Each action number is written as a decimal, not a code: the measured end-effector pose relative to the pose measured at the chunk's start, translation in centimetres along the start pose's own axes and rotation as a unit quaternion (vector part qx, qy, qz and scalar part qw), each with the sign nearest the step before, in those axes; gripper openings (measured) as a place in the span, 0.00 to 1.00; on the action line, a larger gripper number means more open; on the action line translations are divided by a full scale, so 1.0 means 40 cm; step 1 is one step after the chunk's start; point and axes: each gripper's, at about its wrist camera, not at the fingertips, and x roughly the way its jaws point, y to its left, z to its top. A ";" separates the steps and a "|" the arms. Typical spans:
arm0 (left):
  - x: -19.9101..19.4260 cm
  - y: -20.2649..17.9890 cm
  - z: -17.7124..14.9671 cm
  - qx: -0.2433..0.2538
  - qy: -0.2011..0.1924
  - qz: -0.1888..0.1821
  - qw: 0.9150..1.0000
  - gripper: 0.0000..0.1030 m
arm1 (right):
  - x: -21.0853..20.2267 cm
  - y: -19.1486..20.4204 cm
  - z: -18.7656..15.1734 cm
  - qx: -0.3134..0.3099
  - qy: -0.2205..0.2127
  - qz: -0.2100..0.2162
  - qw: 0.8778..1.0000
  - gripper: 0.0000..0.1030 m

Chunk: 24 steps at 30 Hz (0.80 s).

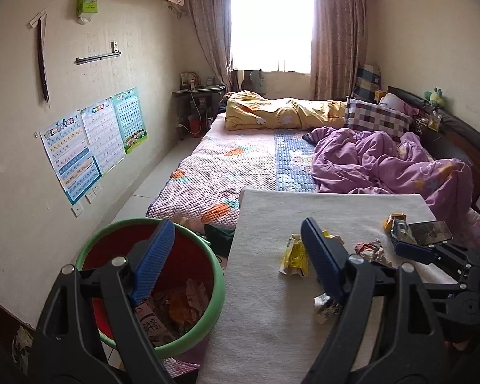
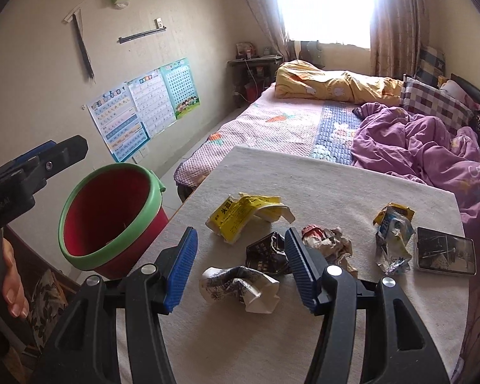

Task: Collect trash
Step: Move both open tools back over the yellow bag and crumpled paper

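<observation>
Both jaws stand parted and empty: the left gripper (image 1: 236, 262) wide, straddling the gap between bin and desk, the right gripper (image 2: 240, 268) narrower, hanging over the wrappers with nothing pressed between its blue pads.

Behind everything lies the bed (image 2: 272, 121), then the desk (image 2: 304, 336) with its pale felt-like cover, butted against the bed's near end. Just beside the desk's left edge stands the bin (image 2: 80, 220), red with a green rim; the left view shows crumpled packets and a printed carton already in it. A phone (image 2: 444, 252) lies at the desk's right side, close to the trash.

The trash itself is five pieces spread across the desk: a yellow packet (image 2: 240, 214), a white wrapper (image 2: 240, 288) nearest the right gripper, a blue-and-yellow packet (image 2: 393, 227), a red-and-grey crumple (image 2: 329, 243) and a dark wrapper (image 2: 265, 252).

Risks, as I judge them: the dark wrapper and red crumple lie right by the white one, so a closing pinch could drag two at once or flick one off the desk. Crumpled foil is springy and may slip from ribbed pads on the way over. The bin sits below desk level and off to the side, so an early release would land on the floor. The phone could be swept along with the blue packet.

Writing: bold black Chinese characters on the yellow packet, not fully legible; Chinese print on the carton in the bin; partial lettering ending "Robot.AI" on the left gripper's body.
</observation>
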 end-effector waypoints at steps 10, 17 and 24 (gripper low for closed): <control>-0.007 -0.018 -0.004 -0.001 0.002 -0.003 1.000 0.76 | -0.012 -0.019 -0.015 0.005 0.002 -0.002 1.000 0.54; 0.024 -0.063 -0.016 0.007 0.027 -0.022 0.999 0.76 | -0.012 -0.072 -0.027 0.025 0.010 -0.026 0.999 0.54; 0.082 -0.098 -0.019 0.006 0.045 -0.040 0.998 0.76 | -0.002 -0.112 -0.047 0.037 0.025 -0.050 0.998 0.54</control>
